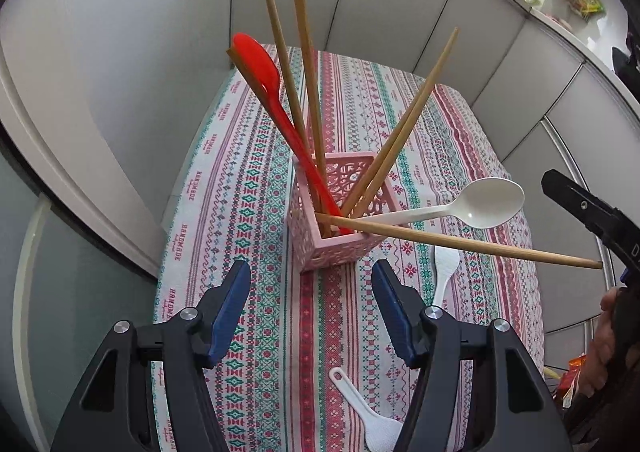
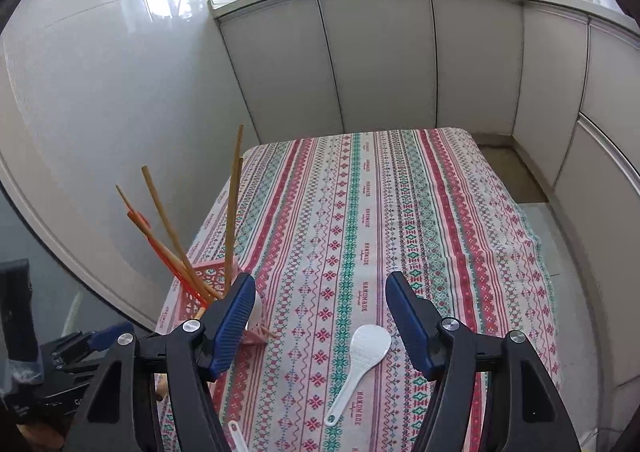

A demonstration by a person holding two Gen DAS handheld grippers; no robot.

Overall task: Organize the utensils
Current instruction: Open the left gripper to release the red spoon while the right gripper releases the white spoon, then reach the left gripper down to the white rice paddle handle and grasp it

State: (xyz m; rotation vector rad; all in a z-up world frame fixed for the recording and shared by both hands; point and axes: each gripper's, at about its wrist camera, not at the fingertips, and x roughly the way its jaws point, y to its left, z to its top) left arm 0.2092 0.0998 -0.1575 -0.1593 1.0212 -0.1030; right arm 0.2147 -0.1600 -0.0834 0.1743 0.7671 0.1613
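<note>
Mostly done, by the look of it. Table with patterned cloth fills both views, cabinets behind. Pink lattice holder stands on the cloth's left part, already loaded: several wooden chopsticks fanned out upright, one long chopstick slumped low across the rim toward the right, red spoon leaning left, white spoon resting on the rim with its bowl hanging out to the right.

Left to do, as I judge it: two white rice paddles lie flat on the cloth. First rice paddle sits just right of the holder; second rice paddle lies nearer the camera.

Left gripper: jaws spread, nothing between them, holder just beyond the tips, second paddle below and slightly right of the gap. Right gripper: jaws spread, empty; first paddle lies on the cloth framed in the gap, nearer the right finger, not touched.
</note>
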